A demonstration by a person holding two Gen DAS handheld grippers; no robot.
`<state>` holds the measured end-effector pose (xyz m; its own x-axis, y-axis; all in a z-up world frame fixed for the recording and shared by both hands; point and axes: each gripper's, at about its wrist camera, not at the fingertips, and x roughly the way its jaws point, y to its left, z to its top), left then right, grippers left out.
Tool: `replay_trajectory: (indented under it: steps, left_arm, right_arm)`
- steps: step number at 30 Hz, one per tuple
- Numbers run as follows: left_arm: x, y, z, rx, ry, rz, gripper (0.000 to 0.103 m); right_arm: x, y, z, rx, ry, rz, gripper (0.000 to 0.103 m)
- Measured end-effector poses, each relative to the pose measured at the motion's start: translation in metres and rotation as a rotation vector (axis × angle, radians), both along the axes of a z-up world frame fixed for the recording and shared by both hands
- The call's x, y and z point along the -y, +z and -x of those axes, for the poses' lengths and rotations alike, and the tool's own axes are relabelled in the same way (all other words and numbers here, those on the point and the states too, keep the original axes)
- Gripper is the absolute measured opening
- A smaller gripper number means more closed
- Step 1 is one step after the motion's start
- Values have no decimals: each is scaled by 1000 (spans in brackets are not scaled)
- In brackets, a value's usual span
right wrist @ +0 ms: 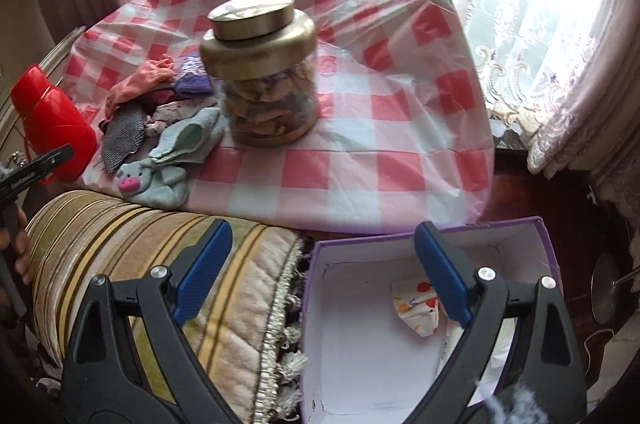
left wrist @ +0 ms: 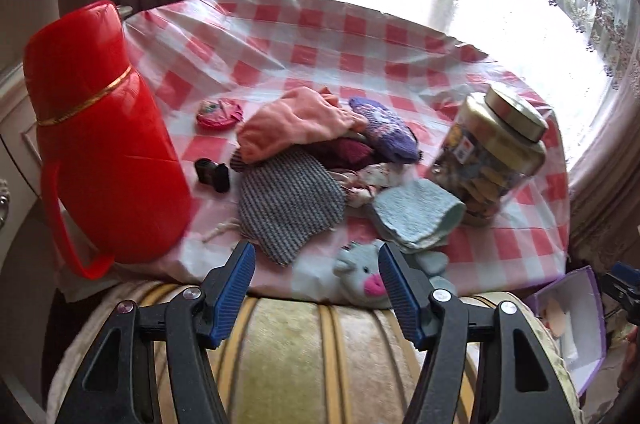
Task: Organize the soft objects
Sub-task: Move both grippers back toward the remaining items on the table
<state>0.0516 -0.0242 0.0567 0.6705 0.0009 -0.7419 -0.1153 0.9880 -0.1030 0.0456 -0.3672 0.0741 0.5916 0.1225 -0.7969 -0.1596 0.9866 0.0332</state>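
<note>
A heap of soft things lies on the checked tablecloth (left wrist: 320,35): a peach cloth (left wrist: 296,123), a purple knit piece (left wrist: 384,123), a grey striped cloth (left wrist: 288,203), a light blue sock (left wrist: 416,212) and a pale blue pig-faced sock (left wrist: 360,276) at the table's near edge. My left gripper (left wrist: 316,260) hangs open just short of the pig sock, with nothing between its fingers. My right gripper (right wrist: 322,230) is open and empty above the near left wall of a purple box (right wrist: 548,236). Inside the box lies a patterned cloth (right wrist: 416,308).
A tall red thermos (left wrist: 104,127) stands at the table's left, and a gold-lidded jar (left wrist: 492,151) at its right beside the heap. A pink round disc (left wrist: 220,113) and a black clip (left wrist: 212,175) lie near the thermos. A striped cushion (left wrist: 320,356) sits below the table edge.
</note>
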Motion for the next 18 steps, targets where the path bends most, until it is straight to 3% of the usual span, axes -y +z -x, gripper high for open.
replay_trajectory:
  steps: [4,9,14,17,18]
  left_arm:
    - [-4,1,-20,8,38,-133,62]
    - [-12,-9,-46,-40,54,-290,58]
    - [-34,-18,-69,-150,2,-314,56]
    - [-37,-17,-83,-204,-66,-404,56]
    - [-41,-16,-89,-228,-85,-395,56]
  right_arm:
    - [-35,9,-6,39,108,-10,94]
    - [-68,4,-18,29,189,-13,94]
    - [-85,-3,-28,6,234,-44,94]
    - [-93,-4,-31,5,262,-68,94]
    - [-95,-4,-33,4,271,-76,94]
